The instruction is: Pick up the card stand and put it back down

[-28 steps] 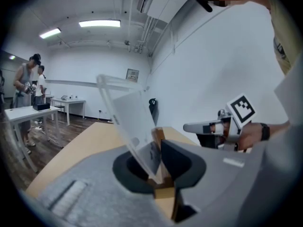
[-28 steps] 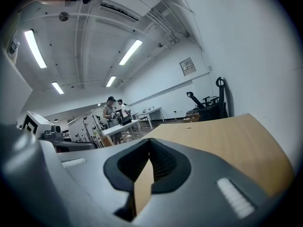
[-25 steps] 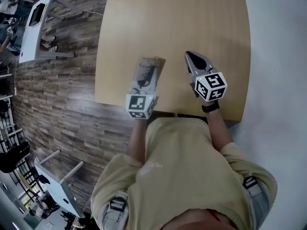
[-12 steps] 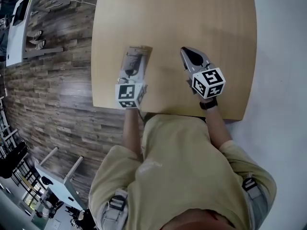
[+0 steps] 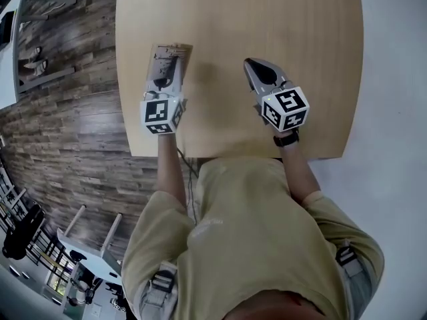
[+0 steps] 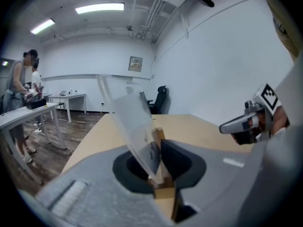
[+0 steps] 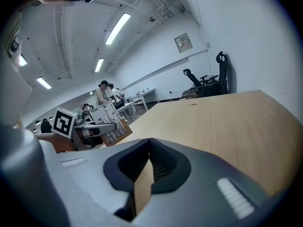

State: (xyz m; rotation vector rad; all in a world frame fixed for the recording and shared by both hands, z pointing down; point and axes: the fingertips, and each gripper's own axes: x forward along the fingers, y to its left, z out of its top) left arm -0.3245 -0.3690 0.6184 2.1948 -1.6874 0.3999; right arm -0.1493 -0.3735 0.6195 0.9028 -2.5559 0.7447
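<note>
- left hand-held gripper (image 6: 157, 148) was clamped on the card stand (image 6: 135, 122); jaws were narrow, with the pads pressed on either side of its wooden base (image 6: 163, 190)
- the stand's clear sheet rose from between those jaws, tilted back and toward that gripper's left
- right hand-held gripper (image 7: 147, 143) had its jaws drawn together at the tips, with only a thin slit behind them and nothing in it
- in the head view the stand stuck out ahead of the left gripper's tips, over the bench (image 5: 300, 32) close to its left edge
- no view showed whether the base touched the bench top
- the right gripper sat off to the left gripper's right, well apart from it, over the middle of the bench; both pointed away from the person
- each marker cube sat behind its jaws, on the person's side: left cube (image 5: 162, 115), right cube (image 5: 285, 109)
- a dark wrist band (image 5: 287, 139) was just behind the right cube
- ahead of the left gripper, past the bench's far end, a black office chair (image 6: 158, 98) stood by the wall
- to that gripper's left a white desk (image 6: 28, 110) stood with people (image 6: 23, 79) at it
- wood-plank floor (image 5: 67, 112) lay left of the left gripper, beyond the bench edge
</note>
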